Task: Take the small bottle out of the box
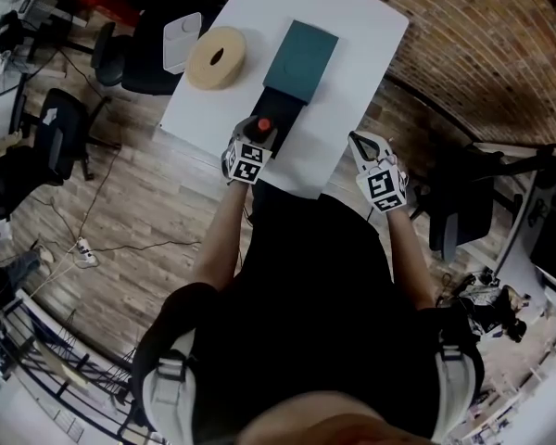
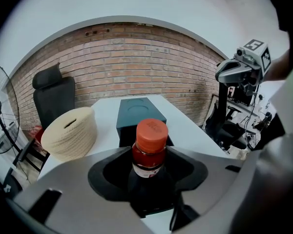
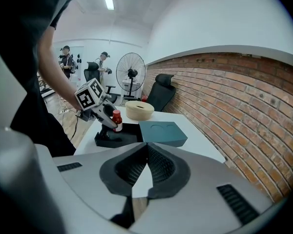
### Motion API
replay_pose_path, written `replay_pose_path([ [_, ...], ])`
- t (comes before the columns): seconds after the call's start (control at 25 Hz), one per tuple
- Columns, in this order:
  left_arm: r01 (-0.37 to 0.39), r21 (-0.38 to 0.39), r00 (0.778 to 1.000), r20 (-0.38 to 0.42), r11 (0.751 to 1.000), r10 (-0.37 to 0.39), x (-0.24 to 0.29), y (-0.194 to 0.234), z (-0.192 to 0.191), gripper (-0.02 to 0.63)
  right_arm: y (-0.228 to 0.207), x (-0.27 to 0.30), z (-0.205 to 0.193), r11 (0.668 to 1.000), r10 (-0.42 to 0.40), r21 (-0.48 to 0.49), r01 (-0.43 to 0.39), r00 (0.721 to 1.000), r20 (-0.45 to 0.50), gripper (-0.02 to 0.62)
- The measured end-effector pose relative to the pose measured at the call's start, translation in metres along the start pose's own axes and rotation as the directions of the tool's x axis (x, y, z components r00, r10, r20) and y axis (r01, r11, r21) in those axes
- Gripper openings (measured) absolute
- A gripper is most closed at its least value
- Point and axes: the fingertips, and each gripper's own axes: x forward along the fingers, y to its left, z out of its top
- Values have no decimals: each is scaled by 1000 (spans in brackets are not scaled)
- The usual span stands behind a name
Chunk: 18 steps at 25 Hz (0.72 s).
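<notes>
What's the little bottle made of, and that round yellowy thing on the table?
The small bottle is probably clear plastic or glass, since red liquid shows through; its matte orange cap looks plastic. The round cream thing looks like coiled rope or woven fibre, from its ridged, dull sides, but I can't be sure.

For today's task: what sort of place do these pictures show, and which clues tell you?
Most likely an office or workshop-style workroom: there is a bare brick wall, a black office chair and a standing fan near a white table.
</notes>
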Motion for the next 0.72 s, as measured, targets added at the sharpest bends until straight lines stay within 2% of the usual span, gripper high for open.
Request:
replay_pose_path([
  [0.24, 0, -9, 1000, -4, 1000, 0, -9, -5, 1, 219, -3, -1, 0, 1000, -9, 8, 9, 1000, 29, -2],
  [0.72, -9, 21, 1000, 19, 1000, 9, -34, -17, 19, 221, -5, -5, -2, 998, -15, 55, 11, 998, 66, -2],
])
